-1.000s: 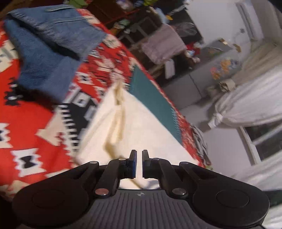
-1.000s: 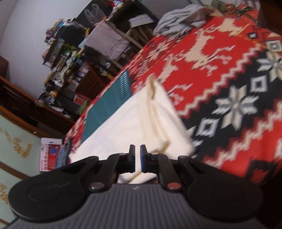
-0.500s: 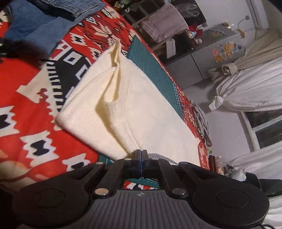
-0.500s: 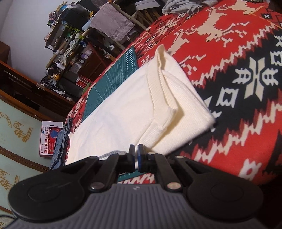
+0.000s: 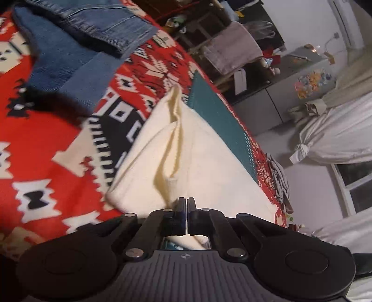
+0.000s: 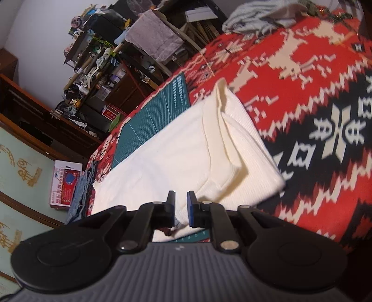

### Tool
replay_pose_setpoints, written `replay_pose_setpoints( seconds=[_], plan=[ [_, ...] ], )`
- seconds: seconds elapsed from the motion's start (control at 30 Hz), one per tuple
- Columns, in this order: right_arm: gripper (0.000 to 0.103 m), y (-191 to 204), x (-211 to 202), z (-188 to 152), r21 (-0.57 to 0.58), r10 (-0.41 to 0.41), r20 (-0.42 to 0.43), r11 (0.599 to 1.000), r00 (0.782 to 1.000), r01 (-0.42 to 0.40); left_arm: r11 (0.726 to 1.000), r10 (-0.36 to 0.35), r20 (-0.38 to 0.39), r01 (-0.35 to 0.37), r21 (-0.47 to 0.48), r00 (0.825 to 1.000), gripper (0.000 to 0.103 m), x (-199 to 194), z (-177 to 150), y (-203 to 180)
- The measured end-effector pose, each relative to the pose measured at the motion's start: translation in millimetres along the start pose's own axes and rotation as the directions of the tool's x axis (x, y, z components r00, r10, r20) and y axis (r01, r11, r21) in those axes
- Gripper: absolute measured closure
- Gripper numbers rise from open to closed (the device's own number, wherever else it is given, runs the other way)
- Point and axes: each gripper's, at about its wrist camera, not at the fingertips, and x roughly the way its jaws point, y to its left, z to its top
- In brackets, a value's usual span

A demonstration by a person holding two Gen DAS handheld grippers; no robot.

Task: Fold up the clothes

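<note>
A cream knit garment (image 5: 204, 162) lies folded on the red patterned blanket (image 5: 46, 148), partly over a green cutting mat (image 5: 223, 125). My left gripper (image 5: 187, 204) is shut at the garment's near edge, where a ribbed fold runs up to its tips. In the right wrist view the same cream garment (image 6: 176, 153) lies flat with a folded flap on its right side. My right gripper (image 6: 180, 199) stands slightly open over the near edge, with cloth below the gap and nothing held.
Blue denim clothes (image 5: 76, 46) are piled at the far left on the blanket. A grey garment (image 6: 262, 16) lies at the blanket's (image 6: 302, 76) far end. Cluttered shelves (image 6: 97, 60) and a grey towel (image 6: 153, 39) stand beyond the bed. White curtains (image 5: 337, 137) hang at right.
The right gripper has opened and let go of the garment edge. The left gripper, a little open a second ago, closed on the near edge and stays shut. The garment lies flatter.
</note>
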Motion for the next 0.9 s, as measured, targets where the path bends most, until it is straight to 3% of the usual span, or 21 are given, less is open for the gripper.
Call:
replay_pose_setpoints(
  seconds=[0.1,0.2,0.3,0.37,0.4,0.43,0.67,0.9],
  plan=[
    [0.087,5.4,-3.5,1.4,-0.041,-0.024,0.003,0.999,1.000,0.024,0.998,0.049,0.010,-0.049,0.030,0.999,0.100,-10.5,-1.4,-1.2],
    [0.072,10.7,-8.7,2.6,-0.083,-0.042,0.016,0.996,0.999,0.043,0.996,0.078,0.031,-0.079,0.039,0.997,0.100,-21.8,-0.1,0.6],
    [0.072,17.7,-11.0,2.8,-0.125,-0.055,0.022,0.990,0.998,0.058,0.992,0.100,0.068,-0.105,0.075,0.993,0.098,-34.1,6.3,-3.3],
    [0.071,19.0,-11.3,2.8,-0.124,-0.045,0.018,0.991,0.999,0.047,0.984,0.120,0.094,-0.131,0.120,0.988,0.092,-39.0,11.7,-7.2],
    [0.071,19.9,-10.5,2.7,-0.124,-0.042,0.017,0.991,0.999,0.044,0.978,0.135,0.101,-0.149,0.147,0.986,0.083,-39.1,14.9,-8.7],
    [0.071,20.8,-9.7,2.6,-0.124,-0.040,0.015,0.991,0.999,0.042,0.970,0.148,0.100,-0.164,0.178,0.984,0.076,-37.4,19.2,-10.6],
    [0.071,27.8,-10.3,1.5,-0.152,-0.037,0.013,0.988,0.999,0.039,0.862,0.261,0.105,-0.281,0.422,0.960,0.076,0.6,47.6,-24.6],
    [0.071,27.7,-17.4,-0.3,-0.152,-0.054,0.020,0.987,0.998,0.056,0.832,0.250,0.094,-0.264,0.488,0.964,0.076,25.1,62.0,-23.4]
  ],
)
